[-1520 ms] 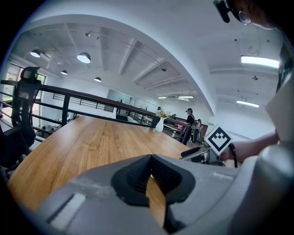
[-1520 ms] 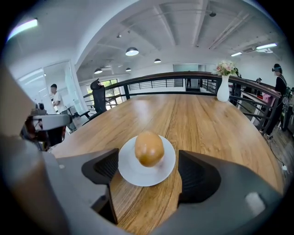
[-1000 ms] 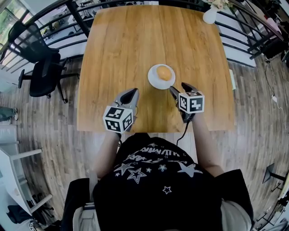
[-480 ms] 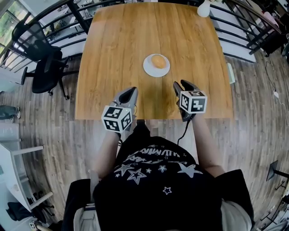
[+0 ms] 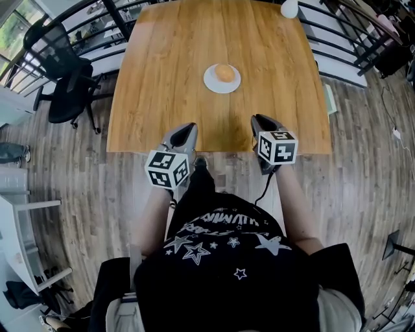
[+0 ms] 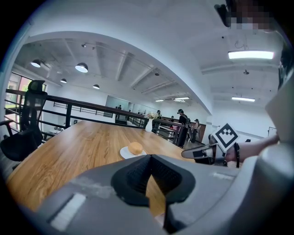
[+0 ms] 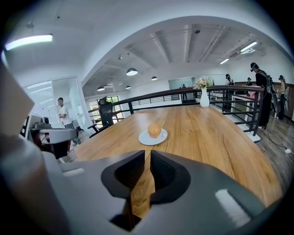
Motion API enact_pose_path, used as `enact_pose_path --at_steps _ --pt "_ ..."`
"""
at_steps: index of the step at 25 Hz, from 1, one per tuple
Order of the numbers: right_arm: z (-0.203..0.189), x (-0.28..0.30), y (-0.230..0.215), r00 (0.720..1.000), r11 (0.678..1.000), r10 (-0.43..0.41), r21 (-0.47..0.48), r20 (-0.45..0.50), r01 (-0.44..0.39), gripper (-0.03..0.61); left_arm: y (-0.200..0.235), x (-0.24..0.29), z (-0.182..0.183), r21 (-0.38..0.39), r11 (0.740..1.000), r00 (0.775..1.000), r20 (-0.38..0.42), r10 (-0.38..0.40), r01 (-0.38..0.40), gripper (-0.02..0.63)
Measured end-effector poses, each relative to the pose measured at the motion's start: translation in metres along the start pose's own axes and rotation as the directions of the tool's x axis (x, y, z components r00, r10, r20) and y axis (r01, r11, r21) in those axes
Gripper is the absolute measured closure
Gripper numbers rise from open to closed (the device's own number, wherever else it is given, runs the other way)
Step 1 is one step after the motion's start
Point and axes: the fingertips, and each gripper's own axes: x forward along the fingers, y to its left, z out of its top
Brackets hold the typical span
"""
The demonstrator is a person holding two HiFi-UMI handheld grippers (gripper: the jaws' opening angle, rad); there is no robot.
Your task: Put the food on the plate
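A round orange piece of food [image 5: 224, 72] sits on a small white plate [image 5: 214, 85] in the middle of the wooden table [image 5: 162, 78]. It also shows ahead of both gripper views, the food [image 6: 135, 148] [image 7: 154, 131] resting on the plate [image 6: 125, 153] [image 7: 146, 140]. My left gripper [image 5: 186, 131] [image 6: 150, 157] hangs over the table's near edge, jaws shut and empty. To its right, level with it, my right gripper [image 5: 260, 121] [image 7: 147, 153] has just been closing its jaws. Only a thin slit is left, with nothing in it. Both grippers are well short of the plate.
A black office chair [image 5: 61, 84] stands left of the table. A white vase [image 5: 289, 8] [image 7: 204, 100] with flowers stands at the table's far right corner. Black railings [image 5: 337, 45] run along both sides. People stand in the background beyond the railing.
Both grippers have drawn back from the plate to the table's near edge, so the plate lies farther ahead. The right gripper's jaws, apart before, have come together.
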Motion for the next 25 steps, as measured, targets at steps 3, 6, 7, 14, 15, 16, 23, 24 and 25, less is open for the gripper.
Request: enact_pose_path --at_steps 3,6,7,14,15,16,23,24,25 --pt "-0.003 -0.014 0.0 1.0 1.0 -0.01 0.003 0.021 0.01 0.571 -0.011 -0.01 -0.005 0.003 1.0 1.0 0.005 0.006 -0.006 0.612" --pt "-0.004 -0.025 -0.001 0.999 1.0 -0.014 0.012 0.048 0.013 0.575 -0.018 -0.018 -0.011 0.001 1.0 1.0 0.007 0.013 -0.013 0.612" --pt "-0.005 -0.028 0.0 0.999 1.0 -0.007 0.013 0.05 0.007 0.575 -0.02 -0.02 -0.012 -0.001 1.0 1.0 0.007 0.015 -0.015 0.612" --pt "-0.02 -0.043 0.005 0.998 0.999 0.036 0.015 0.048 -0.036 0.577 -0.035 -0.029 -0.022 -0.002 1.0 1.0 0.004 0.021 -0.021 0.612" --pt "-0.02 -0.045 0.005 0.998 0.999 0.03 0.018 0.055 -0.031 0.575 -0.036 -0.03 -0.022 -0.001 1.0 1.0 0.003 0.022 -0.022 0.612" --pt "-0.019 -0.047 0.004 0.998 0.999 0.026 0.022 0.061 -0.027 0.577 -0.037 -0.031 -0.023 -0.001 1.0 1.0 0.003 0.024 -0.024 0.612" --pt "-0.028 -0.052 0.006 0.999 0.999 0.039 -0.002 0.034 -0.039 0.577 -0.044 -0.039 -0.027 0.001 0.999 0.999 -0.002 0.042 -0.041 0.612" --pt "-0.029 -0.053 0.007 0.999 0.999 0.043 -0.005 0.032 -0.043 0.577 -0.044 -0.04 -0.027 0.002 0.999 0.999 -0.002 0.043 -0.043 0.612" --pt "-0.03 -0.053 0.009 0.998 0.999 0.047 -0.006 0.032 -0.047 0.577 -0.045 -0.042 -0.028 0.003 0.999 0.999 -0.002 0.044 -0.044 0.612"
